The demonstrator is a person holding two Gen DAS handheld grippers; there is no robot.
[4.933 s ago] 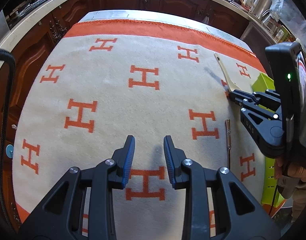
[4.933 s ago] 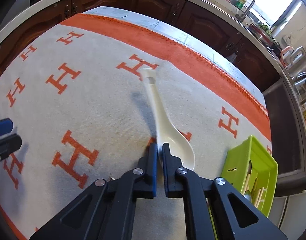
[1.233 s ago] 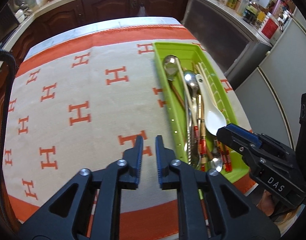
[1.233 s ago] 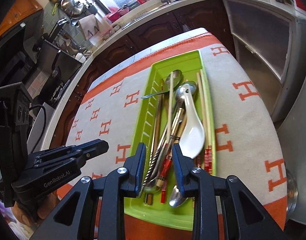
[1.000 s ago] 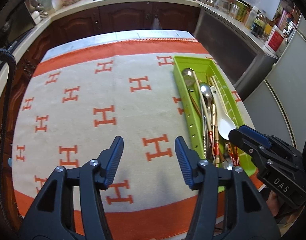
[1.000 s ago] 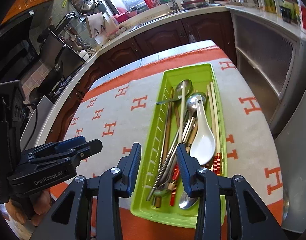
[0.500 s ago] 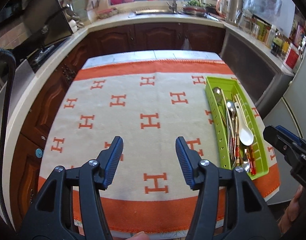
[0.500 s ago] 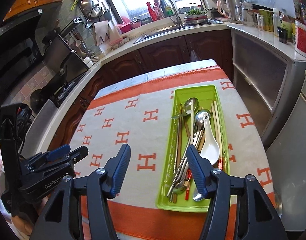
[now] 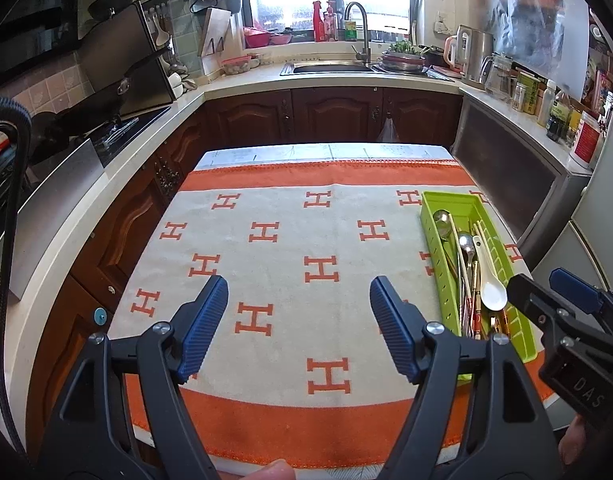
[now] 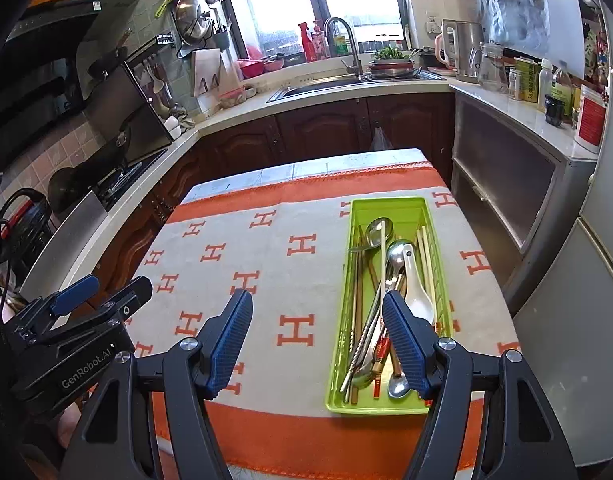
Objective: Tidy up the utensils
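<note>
**Utensils gathered in the green tray, both grippers empty above the cloth**

At the left, the left gripper (image 9: 298, 312) hangs over the cream cloth with orange H marks (image 9: 290, 240), its blue-padded jaws wide apart and opening further – nothing but bare cloth shows between them. In the right wrist view it appears at the lower left edge (image 10: 106, 292), held in a hand of which only a little shows.

Further right, the right gripper (image 10: 316, 330) also has its jaws spread and opening, with nothing clamped; its right finger overlaps the near end of the lime-green utensil tray (image 10: 390, 206) in the view, without touching it as far as can be told.

The tray lies lengthwise along the right side of the table, on the cloth. Inside it – a white ceramic soup spoon (image 10: 418, 292), metal spoons (image 10: 380, 230), pale chopsticks (image 10: 426, 256) along the right wall, and red-banded chopsticks at the near end, all crossing loosely
</note>
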